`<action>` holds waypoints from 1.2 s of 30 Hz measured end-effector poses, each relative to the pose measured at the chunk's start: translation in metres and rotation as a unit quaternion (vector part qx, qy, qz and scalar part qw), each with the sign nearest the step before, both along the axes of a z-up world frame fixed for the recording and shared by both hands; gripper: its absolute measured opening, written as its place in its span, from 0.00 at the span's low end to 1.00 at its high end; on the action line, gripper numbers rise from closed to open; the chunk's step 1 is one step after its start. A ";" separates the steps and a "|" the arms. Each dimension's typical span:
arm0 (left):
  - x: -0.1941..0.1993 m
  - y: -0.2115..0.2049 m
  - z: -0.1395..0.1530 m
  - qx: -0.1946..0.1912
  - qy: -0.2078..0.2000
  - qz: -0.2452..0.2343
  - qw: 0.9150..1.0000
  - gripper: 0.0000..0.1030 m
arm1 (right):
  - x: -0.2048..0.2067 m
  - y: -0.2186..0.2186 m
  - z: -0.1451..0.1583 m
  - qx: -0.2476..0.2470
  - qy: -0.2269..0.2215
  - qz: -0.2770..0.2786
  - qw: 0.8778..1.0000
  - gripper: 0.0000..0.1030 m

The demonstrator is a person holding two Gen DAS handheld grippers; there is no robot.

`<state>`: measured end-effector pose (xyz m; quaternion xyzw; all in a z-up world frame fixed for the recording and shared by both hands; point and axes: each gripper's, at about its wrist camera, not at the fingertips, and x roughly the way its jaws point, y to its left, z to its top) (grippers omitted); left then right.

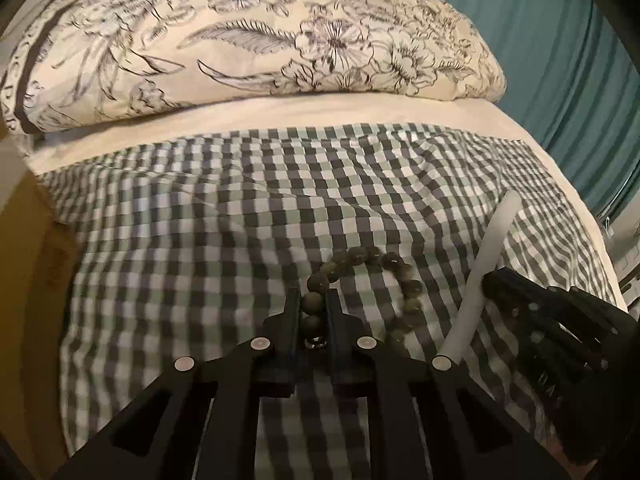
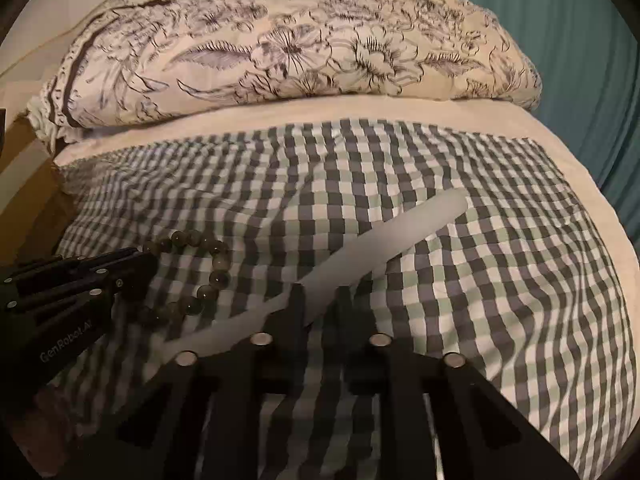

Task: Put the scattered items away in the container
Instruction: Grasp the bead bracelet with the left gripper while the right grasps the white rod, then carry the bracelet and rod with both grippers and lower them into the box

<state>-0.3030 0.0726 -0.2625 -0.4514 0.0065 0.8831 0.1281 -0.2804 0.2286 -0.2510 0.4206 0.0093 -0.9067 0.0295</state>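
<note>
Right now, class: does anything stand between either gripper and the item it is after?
No. The left gripper is shut on the bead bracelet, and the right gripper is shut on the white stick. Both items lie on the checked cloth. No container is in view.

We see a bed (image 1: 280, 108) filling most of both views, its cream sheet showing as a pale band across the middle. A checked cloth (image 1: 240, 208) in dark grey, green and white lies wrinkled over the lower half. Along the top lies a cream pillow (image 1: 256, 36) printed with dark flowers and leaves. A teal curtain (image 1: 540, 60) hangs at the upper right. At the left edge we make out a brown wooden surface (image 1: 28, 264). The light is dim and warm.
</note>
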 end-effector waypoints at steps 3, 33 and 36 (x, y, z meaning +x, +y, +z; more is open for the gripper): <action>0.017 -0.007 0.012 -0.001 0.011 0.002 1.000 0.11 | 0.013 0.006 0.011 -0.015 0.006 -0.011 1.000 0.01; 0.126 -0.143 0.172 0.033 0.148 0.091 0.984 0.11 | -0.013 -0.036 -0.007 0.002 -0.047 -0.032 0.998 0.10; 0.128 -0.153 0.177 0.042 0.150 0.103 0.982 0.11 | -0.005 -0.025 0.003 -0.015 -0.044 -0.031 0.998 0.05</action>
